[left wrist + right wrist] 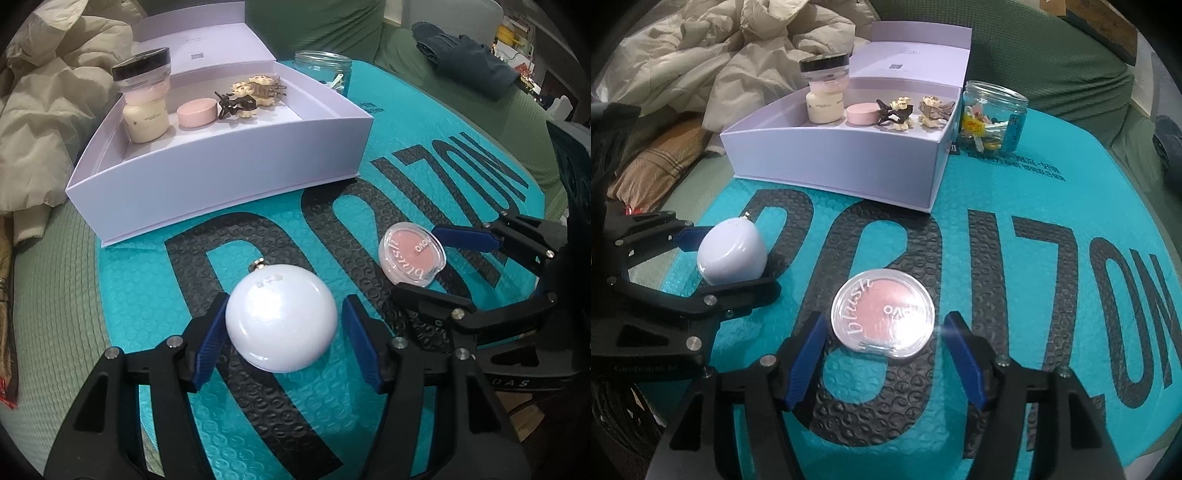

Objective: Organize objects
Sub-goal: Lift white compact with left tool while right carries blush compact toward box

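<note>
Teal bubble mailer point(1052, 177) serves as my work surface. The open lavender box point(229, 173) at its far left already holds jars and hair clips, so it's presumably the destination. My left gripper point(282, 326) straddles the white round compact point(280, 317), jaws spread, not yet clamped. My right gripper point(882, 343) is likewise spread around the blush compact point(882, 319), near centre.
</note>
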`<action>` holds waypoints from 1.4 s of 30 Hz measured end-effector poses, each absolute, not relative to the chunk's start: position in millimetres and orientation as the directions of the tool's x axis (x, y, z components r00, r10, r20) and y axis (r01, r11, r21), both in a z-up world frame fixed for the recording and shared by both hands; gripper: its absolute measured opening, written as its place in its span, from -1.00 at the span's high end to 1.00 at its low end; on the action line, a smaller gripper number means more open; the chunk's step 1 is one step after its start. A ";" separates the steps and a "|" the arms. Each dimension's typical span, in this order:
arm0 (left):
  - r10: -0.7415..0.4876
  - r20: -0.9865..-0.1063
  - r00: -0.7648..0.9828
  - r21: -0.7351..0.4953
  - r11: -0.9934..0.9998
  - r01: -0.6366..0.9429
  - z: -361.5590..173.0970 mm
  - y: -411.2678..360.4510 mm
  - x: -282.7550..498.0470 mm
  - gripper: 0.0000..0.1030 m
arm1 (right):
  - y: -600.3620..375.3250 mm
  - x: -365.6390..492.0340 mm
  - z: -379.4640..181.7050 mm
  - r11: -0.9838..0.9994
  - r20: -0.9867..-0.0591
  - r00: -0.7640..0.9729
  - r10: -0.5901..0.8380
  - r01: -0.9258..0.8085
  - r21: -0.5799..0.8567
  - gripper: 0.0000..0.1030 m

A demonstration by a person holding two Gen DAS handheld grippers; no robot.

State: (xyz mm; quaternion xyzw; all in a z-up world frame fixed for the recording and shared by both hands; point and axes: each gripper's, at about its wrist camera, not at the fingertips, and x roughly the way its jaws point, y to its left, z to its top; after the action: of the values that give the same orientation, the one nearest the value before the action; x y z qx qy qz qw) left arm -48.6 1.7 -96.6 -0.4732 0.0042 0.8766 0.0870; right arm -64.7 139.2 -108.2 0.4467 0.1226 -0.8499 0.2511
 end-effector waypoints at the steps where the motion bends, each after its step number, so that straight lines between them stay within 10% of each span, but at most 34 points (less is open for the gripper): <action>1: 0.141 -0.831 -0.538 -0.066 -0.985 -0.157 -97.3 2.7 -48.2 -0.16 | 139.5 -64.2 -108.6 -0.842 -0.818 -0.478 -0.321 0.539 0.016 -0.31; 26: -0.026 -0.825 -0.564 0.020 -1.000 0.016 -90.3 19.7 -41.5 0.05 | 153.6 -86.4 -91.3 -0.760 -0.850 -0.396 -0.347 0.649 0.008 -0.10; 42: -0.120 -0.773 -0.623 0.061 -0.991 0.116 12.2 -12.9 -28.2 0.05 | 158.2 -45.4 -26.4 -0.714 -0.803 -0.436 -0.406 0.700 -0.019 -0.09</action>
State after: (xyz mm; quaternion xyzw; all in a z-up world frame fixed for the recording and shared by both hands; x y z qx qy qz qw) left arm -28.2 -12.9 12.2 -0.4291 0.0025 0.9009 -0.0653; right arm -45.4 158.2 -26.4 0.4133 0.1776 -0.8285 0.3336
